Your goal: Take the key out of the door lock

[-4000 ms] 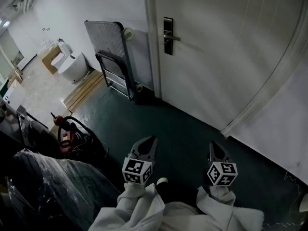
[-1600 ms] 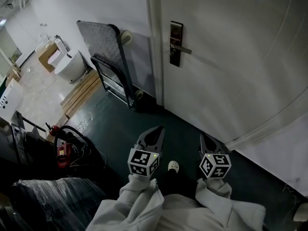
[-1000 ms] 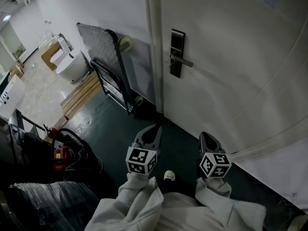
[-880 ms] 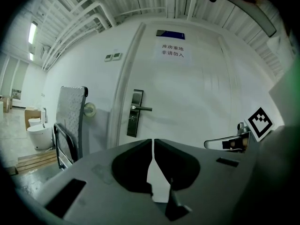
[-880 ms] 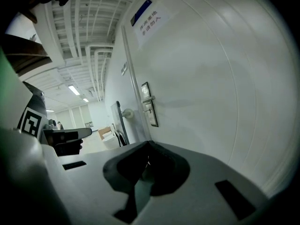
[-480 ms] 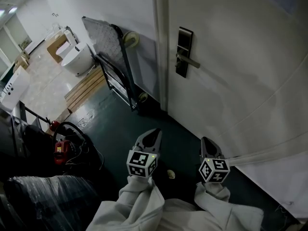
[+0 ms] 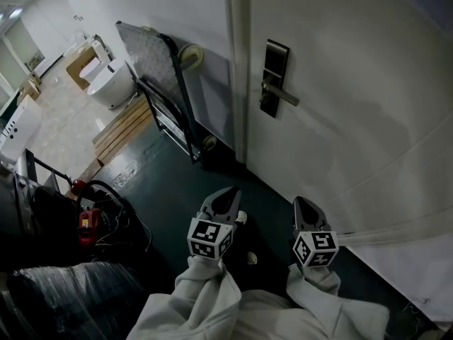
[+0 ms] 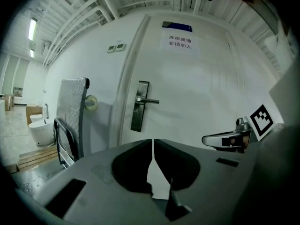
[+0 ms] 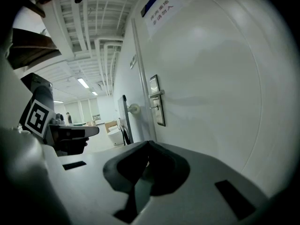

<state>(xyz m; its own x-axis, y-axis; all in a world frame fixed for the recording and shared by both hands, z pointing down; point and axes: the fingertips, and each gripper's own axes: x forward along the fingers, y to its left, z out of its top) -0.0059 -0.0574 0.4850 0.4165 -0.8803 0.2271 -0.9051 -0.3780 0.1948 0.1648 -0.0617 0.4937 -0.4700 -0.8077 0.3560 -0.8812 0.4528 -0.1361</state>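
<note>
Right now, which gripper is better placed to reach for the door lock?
Probably the right gripper: it hangs closer to the door than the left gripper. Both are shut, empty and well short of the lock.

A white paper notice high on the door carries two lines of black Chinese print: 库房重地 above 非请勿入. The print on the blue plate just above it is too small to read.
</note>
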